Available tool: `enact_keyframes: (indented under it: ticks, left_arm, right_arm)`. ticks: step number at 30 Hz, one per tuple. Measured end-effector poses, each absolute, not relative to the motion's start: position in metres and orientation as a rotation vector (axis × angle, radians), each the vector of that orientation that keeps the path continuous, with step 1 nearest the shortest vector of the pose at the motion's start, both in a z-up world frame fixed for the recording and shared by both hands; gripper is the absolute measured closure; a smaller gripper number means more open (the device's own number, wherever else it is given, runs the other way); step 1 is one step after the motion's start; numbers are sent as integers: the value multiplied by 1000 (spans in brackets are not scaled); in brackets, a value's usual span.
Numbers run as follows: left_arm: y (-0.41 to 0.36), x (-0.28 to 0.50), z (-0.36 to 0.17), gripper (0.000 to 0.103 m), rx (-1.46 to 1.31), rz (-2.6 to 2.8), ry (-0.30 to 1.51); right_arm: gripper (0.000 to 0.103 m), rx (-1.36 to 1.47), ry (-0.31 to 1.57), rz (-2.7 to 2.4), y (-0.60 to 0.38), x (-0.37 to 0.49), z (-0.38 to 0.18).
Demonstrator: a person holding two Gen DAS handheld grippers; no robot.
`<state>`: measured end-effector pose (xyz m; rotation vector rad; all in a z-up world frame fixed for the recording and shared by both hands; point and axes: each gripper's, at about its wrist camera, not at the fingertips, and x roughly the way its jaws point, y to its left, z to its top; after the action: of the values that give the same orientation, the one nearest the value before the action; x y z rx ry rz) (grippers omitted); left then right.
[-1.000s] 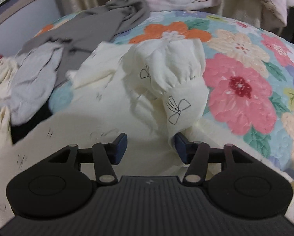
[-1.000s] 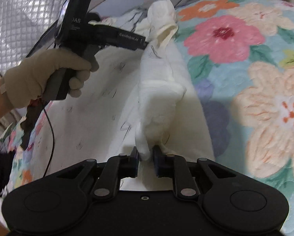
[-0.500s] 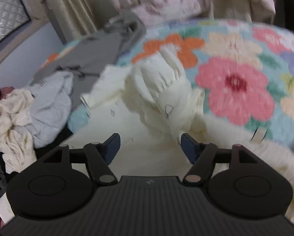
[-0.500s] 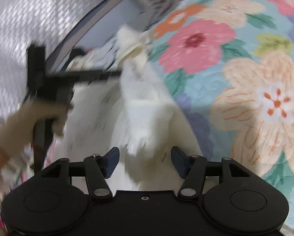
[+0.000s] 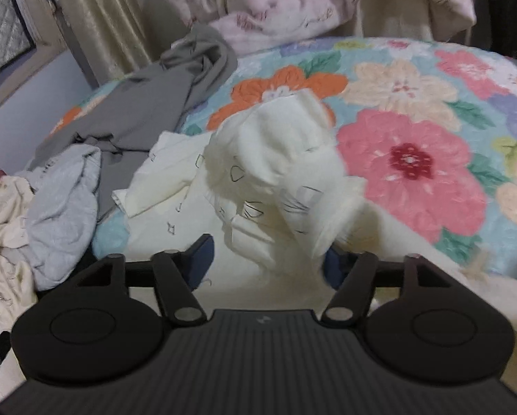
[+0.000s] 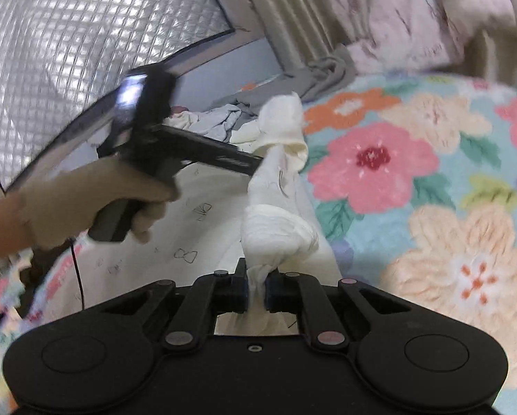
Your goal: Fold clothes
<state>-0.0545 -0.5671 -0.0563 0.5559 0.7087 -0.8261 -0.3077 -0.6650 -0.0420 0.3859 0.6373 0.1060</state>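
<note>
A cream garment with small black bow prints lies on the floral bedspread. Its puffed sleeve bunches up right in front of my left gripper, whose jaws stand wide open around the cloth without pinching it. In the right wrist view my right gripper is shut on a twisted end of the same cream sleeve, which runs away from me toward the left gripper, held by a gloved hand.
A grey garment and a pale grey one lie crumpled at the left of the bed, with more cream clothes at the edge. Pink bedding is piled behind. A quilted silver panel stands at left.
My right gripper opened half a second ago and has now shut again on the sleeve end. My left gripper stays open and has shifted slightly; the sleeve has bunched closer to it.
</note>
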Motion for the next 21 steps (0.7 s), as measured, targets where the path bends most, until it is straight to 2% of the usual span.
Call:
enact_keyframes:
  ticks: [1,2,4,11,13,14,15,16,17,18,21]
  left_arm:
    - [-572,-50,-57,70,544,-826,716]
    - [-577,-46,-55,72,529,-837,717]
    - [-589,-46,-47,72,519,-853,678]
    - [-605,-67,-17,72,380,-943,432]
    - [-612,-74,-19,68,369,-966,407]
    - [-617,-76,-22,55,378,-977,415]
    - [-627,-75,-29,48,416,-972,464]
    - [-634,-74,-35,45,439,-971,514]
    - [-639,-71,-41,45,454,-974,562]
    - [-644,-69,-48,45,469,-976,609]
    - [-642,-62,-54,40,421,-975,664]
  right_arm:
    - [92,344,630,79,-665,-309,-40]
    - [93,280,626,45,-666,-309,-37]
    - [94,165,627,-43,-669,-311,-36]
    - [94,184,598,-249,-716,-330,-31]
    - [94,132,618,-291,-719,-328,-32]
    - [94,100,639,-309,-720,-326,-34]
    - [94,69,663,-327,-721,-324,-37]
    - [92,36,721,-341,-723,-317,-47]
    - [83,17,749,-372,-727,-315,-59]
    - [79,0,775,-402,-731,-312,-70]
    - [73,87,815,-409,-748,-313,-78]
